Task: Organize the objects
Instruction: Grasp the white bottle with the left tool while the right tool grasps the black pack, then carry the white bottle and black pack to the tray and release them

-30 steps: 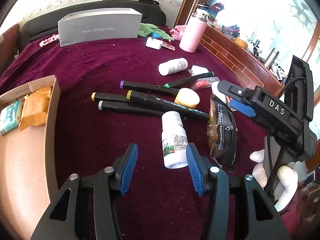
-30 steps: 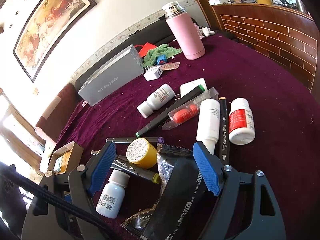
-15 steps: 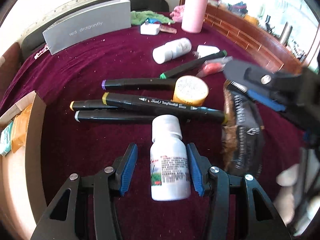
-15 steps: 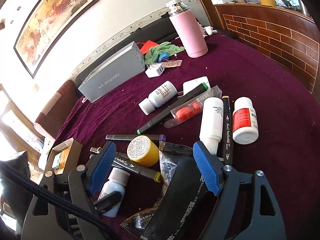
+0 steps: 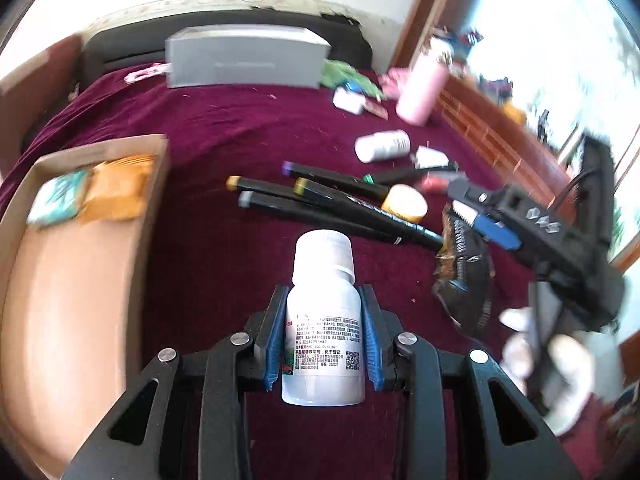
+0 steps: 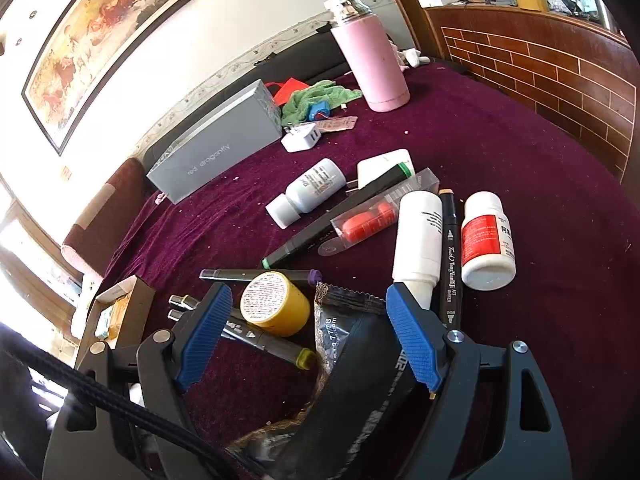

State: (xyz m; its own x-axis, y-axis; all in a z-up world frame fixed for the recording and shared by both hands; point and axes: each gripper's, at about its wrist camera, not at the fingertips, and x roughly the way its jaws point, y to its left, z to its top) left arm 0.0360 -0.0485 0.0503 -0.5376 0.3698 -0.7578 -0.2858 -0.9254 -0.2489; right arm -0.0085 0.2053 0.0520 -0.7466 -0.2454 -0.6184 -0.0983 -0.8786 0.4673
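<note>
At six o'clock over the maroon surface point(image 5: 224, 120), the left gripper point(image 5: 324, 334), its jaws just closing, pinched a white bottle point(image 5: 323, 320) for sorting, while the right gripper point(image 6: 308, 340) waited spread above a dark pouch point(image 6: 356, 364).

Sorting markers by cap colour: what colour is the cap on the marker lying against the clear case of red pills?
Green cap, clearest in the right wrist view.

Glossy white plastic bottle point(image 5: 323, 332), fuzzy maroon cloth point(image 5: 240, 128), matt cardboard box point(image 5: 76, 280)

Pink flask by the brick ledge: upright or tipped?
Upright. The pink flask stands on its base on the maroon cloth, steel cap on top.
</note>
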